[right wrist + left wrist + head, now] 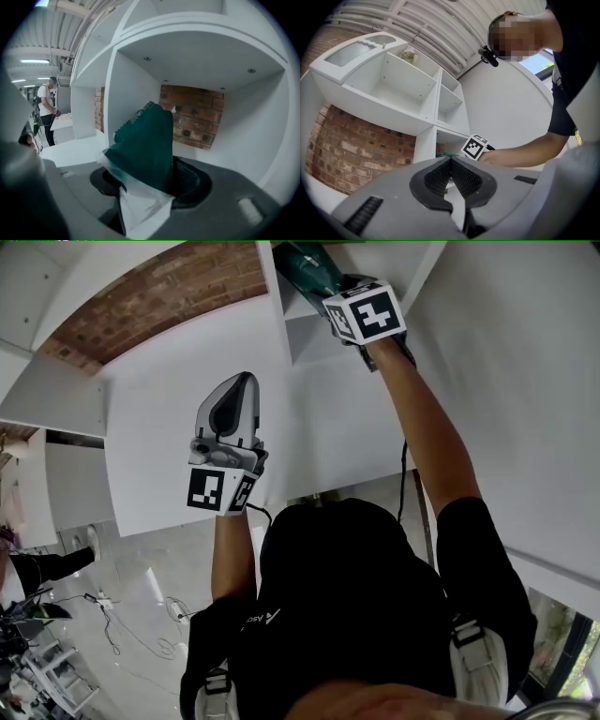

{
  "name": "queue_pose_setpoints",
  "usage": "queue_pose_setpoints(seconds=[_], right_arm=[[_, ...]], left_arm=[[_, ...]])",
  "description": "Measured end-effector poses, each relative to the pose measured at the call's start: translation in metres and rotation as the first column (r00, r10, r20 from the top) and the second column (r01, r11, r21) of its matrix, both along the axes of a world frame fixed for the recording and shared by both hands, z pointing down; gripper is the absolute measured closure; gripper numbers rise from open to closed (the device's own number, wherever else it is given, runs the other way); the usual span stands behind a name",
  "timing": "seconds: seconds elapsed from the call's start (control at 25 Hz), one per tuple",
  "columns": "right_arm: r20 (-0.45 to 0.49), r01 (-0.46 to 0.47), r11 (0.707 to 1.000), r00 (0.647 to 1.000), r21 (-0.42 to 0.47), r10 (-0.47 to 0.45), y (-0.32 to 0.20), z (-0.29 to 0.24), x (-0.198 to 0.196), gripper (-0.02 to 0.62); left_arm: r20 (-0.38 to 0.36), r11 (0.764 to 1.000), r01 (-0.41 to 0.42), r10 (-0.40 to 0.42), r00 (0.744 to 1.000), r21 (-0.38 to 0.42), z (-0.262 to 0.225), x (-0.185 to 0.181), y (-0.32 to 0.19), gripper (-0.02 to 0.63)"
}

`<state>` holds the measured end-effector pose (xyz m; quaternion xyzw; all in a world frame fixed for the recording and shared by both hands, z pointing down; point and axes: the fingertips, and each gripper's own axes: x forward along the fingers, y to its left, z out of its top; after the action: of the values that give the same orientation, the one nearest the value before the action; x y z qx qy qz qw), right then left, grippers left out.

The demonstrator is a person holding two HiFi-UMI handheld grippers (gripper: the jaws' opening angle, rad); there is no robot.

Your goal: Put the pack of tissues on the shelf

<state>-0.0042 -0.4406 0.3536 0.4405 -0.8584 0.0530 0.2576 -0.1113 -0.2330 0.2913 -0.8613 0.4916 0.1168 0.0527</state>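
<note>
The pack of tissues (146,143) is dark green with a clear and white plastic end. My right gripper (150,180) is shut on it and holds it up in front of an open cubby of the white shelf (123,89), which has a brick back. In the head view the pack (306,262) is at the top edge, inside the shelf opening (302,334), with the right gripper (328,285) raised high behind it. My left gripper (244,382) is shut and empty, lower and to the left, in front of a white panel. In its own view the left gripper (451,161) has its jaws together.
The shelf (436,124) has several empty cubbies, and a small plant (408,56) sits on top. A brick wall (159,296) is behind the unit. Cables (141,634) lie on the floor at lower left. A person (45,112) stands far off by a table.
</note>
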Motion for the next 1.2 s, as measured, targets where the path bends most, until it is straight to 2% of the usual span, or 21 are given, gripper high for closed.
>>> queue_pose_setpoints(seconds=[0.2,0.56,0.8,1.2], right_arm=[[-0.037,-0.043,0.998,0.998,-0.035,0.041,-0.018,0.009,-0.006,0.33],[-0.005,-0.076,0.996,0.997,-0.056,0.076,-0.029,0.013,-0.021,0.282],[0.071,-0.065,0.998,0.995,0.017,0.063,-0.024,-0.003,-0.024,0.232],[0.191,-0.059,0.979,0.981,0.195,0.021,0.014,-0.044,-0.001,0.222]], left_arm=[[-0.009,1.0,-0.028,0.028,1.0,-0.005,0.004,-0.01,-0.01,0.607],[-0.02,0.998,-0.066,0.066,0.998,-0.019,0.011,-0.022,-0.022,0.607],[-0.024,0.996,-0.091,0.09,0.996,-0.019,0.013,-0.023,-0.023,0.607],[-0.011,0.992,-0.126,0.126,0.992,-0.011,0.006,-0.01,-0.022,0.607]])
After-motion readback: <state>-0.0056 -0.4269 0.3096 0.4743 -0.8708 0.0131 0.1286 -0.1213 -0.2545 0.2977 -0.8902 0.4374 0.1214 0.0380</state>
